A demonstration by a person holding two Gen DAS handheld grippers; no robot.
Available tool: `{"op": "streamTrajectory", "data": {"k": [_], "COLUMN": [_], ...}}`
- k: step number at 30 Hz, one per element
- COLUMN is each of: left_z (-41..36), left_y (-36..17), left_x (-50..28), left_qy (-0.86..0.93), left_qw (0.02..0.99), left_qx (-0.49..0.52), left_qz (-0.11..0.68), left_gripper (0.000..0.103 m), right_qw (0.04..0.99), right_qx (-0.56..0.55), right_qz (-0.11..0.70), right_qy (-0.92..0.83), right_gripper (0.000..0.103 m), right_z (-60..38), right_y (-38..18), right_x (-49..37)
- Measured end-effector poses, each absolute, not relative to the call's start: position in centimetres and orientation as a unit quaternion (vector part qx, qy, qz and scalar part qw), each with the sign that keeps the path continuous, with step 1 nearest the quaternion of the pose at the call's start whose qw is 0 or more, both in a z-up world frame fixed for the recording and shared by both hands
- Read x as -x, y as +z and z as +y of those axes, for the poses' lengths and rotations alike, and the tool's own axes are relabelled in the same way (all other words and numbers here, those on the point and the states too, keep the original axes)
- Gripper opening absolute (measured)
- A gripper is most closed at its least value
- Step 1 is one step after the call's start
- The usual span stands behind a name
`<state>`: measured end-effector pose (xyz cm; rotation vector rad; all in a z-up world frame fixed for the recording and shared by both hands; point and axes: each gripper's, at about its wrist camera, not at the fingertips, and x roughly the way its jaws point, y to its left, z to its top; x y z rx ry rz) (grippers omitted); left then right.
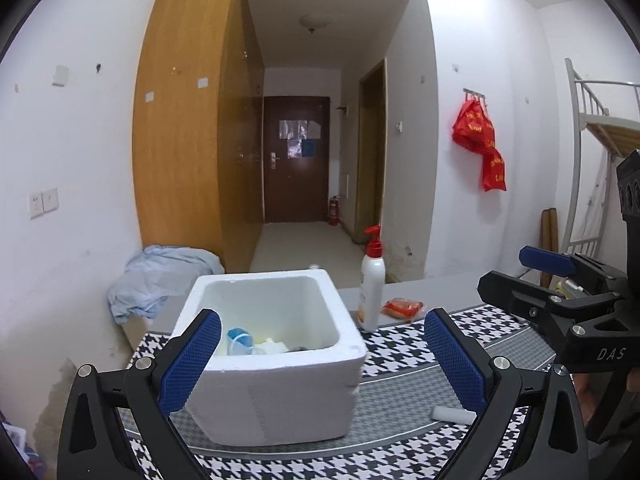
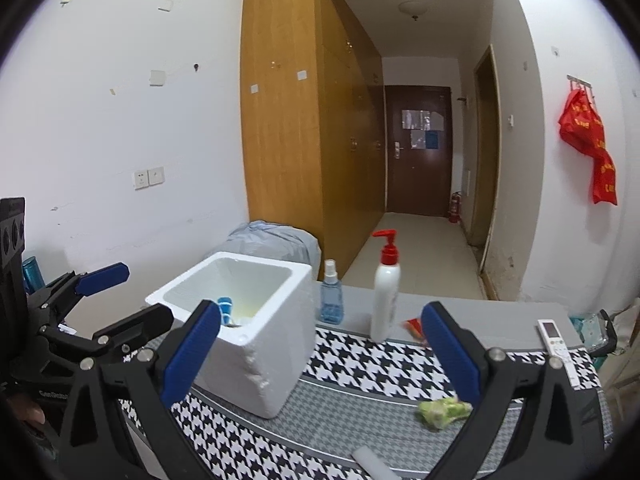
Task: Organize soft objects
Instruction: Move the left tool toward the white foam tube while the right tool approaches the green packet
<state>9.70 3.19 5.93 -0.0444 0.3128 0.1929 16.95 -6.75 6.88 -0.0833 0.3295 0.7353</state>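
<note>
Both tools spread, nothing gripped

Plainly, the left tool [image 1: 322, 360] and right tool [image 2: 320, 354] were held wide open. A green soft object [image 2: 442, 411] was seen on the counter [image 2: 360, 392], just beside the right tool's right finger, outside the foam box [image 2: 256, 320].

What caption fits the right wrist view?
Open right gripper faces foam box, pump bottle and green wad on checked cloth.

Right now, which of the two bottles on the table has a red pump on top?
The taller white bottle has the red pump. The small blue bottle to its left, next to the foam box, has a clear spray top instead.
</note>
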Motion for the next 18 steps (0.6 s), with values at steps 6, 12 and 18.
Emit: {"op": "streamTrajectory", "data": {"k": [6,12,18], "left_z": [2.0,0.7,-0.3], "left_y": [5.9,5.7,5.2], "left_x": [-10.3,-11.0,-11.7], "left_qy": [0.083,0.068,0.053], "left_qw": [0.984,0.984,0.984], "left_qx": [0.022,0.012,0.008], "left_qz": [0.156,0.162,0.171], "left_gripper": [0.102,0.102,0.102], "right_qw": [0.925,0.929,0.933], "right_qx": [0.036,0.027,0.022], "right_qz": [0.162,0.165,0.172], "right_qy": [0.342,0.330,0.317], "right_gripper": [0.102,0.102,0.102], "right_z": [-8.3,-9.9,-11.1], "right_y": [6.8,6.3,5.8], "right_x": [-17.1,-17.4,-17.7]}}
